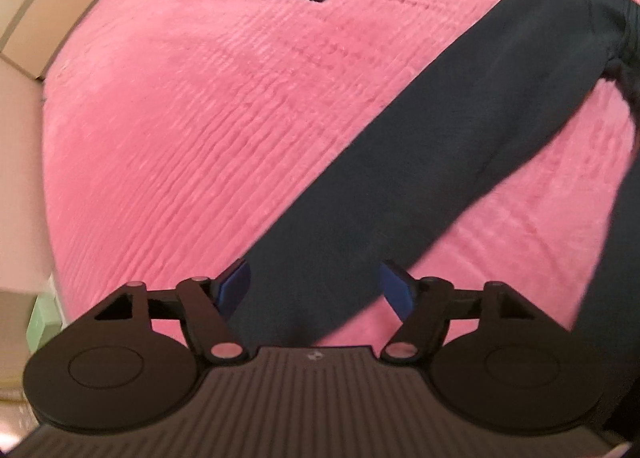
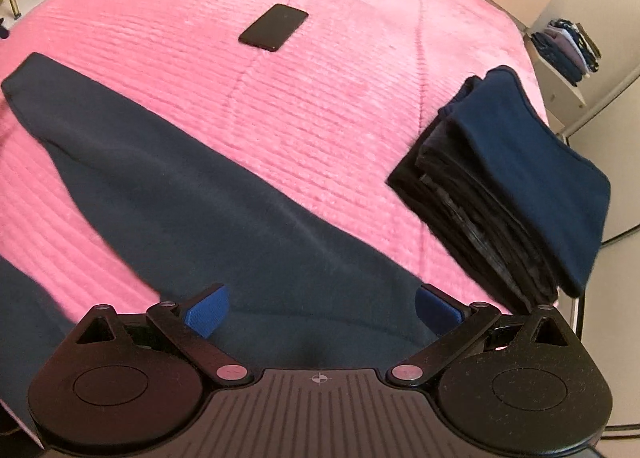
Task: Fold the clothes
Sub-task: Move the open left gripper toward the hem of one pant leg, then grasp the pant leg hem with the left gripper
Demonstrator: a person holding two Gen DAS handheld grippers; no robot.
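Nearest in both wrist views, the jaws are spread wide and nothing is held. The left gripper (image 1: pixel 314 286) and the right gripper (image 2: pixel 322 312) each hover low over the long dark navy fleece garment (image 2: pixel 192 193), which lies stretched flat on the ribbed pink plush bed cover (image 2: pixel 340 97). Whether the blue fingertip pads (image 2: pixel 206 312) touch the cloth cannot be told.

The step in hand is judged to be the taking of an edge for a fold. It is done well if each gripper is brought onto an outer edge, not mid-panel, if only the layers meant to move are pinched, and if both ends are lifted together so the strip is carried over square.

Further off, to the right, the neat stack of folded dark clothes with a navy piece on top (image 2: pixel 516 185) is seen; the fold is best matched to its width. Beyond, the flat black phone (image 2: pixel 274 27) lies well apart, and should be kept clear of.
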